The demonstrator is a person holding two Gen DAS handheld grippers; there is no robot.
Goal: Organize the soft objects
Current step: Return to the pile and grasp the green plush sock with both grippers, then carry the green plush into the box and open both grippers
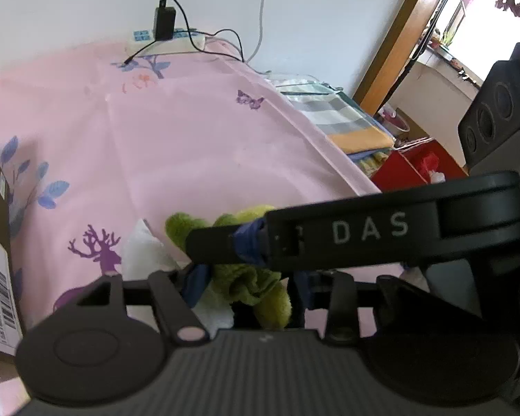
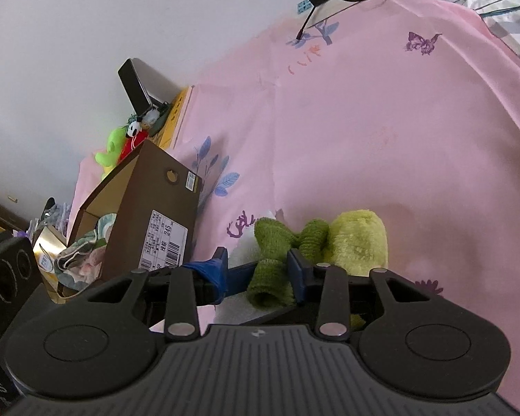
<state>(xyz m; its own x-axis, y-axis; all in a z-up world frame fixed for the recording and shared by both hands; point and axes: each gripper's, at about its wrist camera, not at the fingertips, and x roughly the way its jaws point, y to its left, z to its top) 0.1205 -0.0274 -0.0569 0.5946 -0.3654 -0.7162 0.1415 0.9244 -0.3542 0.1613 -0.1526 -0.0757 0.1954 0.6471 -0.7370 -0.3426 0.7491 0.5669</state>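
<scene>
Green sock [image 2: 272, 267]; tongs [image 1: 246, 277] marked "DAS".

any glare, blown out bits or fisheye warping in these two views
Left wrist view: the window at top right is blown out white, and the door frame beside it bows from the fisheye. Right wrist view: no glare, soft even light on the pink sheet; the cardboard box leans from lens distortion, and the corners go dark.
</scene>
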